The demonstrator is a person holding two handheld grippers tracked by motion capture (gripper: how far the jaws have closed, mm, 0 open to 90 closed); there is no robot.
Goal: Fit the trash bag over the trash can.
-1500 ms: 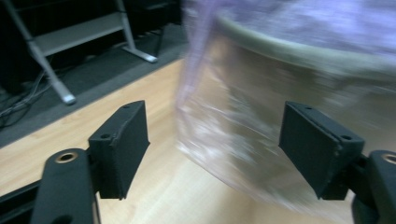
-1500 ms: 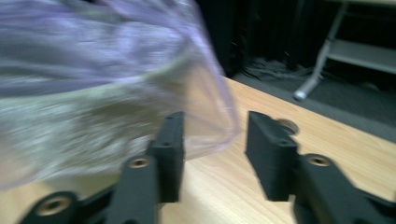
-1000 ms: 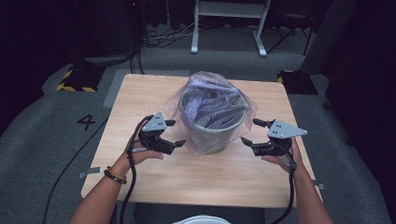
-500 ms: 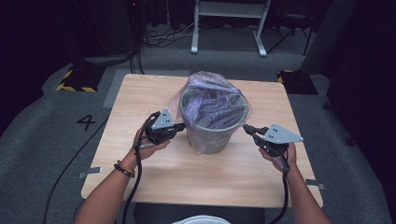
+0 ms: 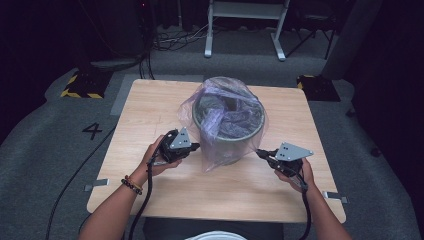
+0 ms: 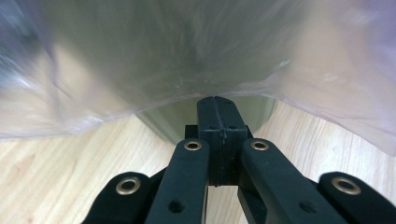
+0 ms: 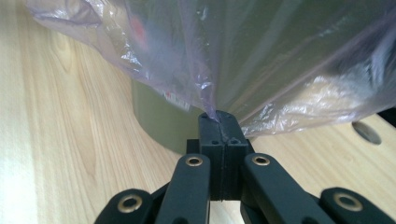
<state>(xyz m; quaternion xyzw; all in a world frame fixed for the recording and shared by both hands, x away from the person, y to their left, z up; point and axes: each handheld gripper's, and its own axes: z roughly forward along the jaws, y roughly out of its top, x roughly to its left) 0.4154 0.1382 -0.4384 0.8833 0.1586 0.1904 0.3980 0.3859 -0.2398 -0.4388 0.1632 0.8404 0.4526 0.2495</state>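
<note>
bag hem point(image 7: 211, 109) between both jaws

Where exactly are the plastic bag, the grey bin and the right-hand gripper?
plastic bag point(image 5: 226, 92): high view, on the crumpled film over the bin's mouth.
grey bin point(image 5: 235, 150): high view, on its outer wall near the base.
right gripper point(image 5: 260, 152): high view, at its closed jaw tips, pinching the bag's edge.

Left gripper point(image 5: 194, 147) is black, topped by a grey three-cornered plate dotted with small holes, a black cable trailing near. Right gripper point(image 5: 260, 153) is the same build. Up close, both have matte black linkage arms with brass-ringed pivots. There's a dark beaded bracelet point(image 5: 131, 183) on the left wrist, and both forearms are sleeveless.
</note>
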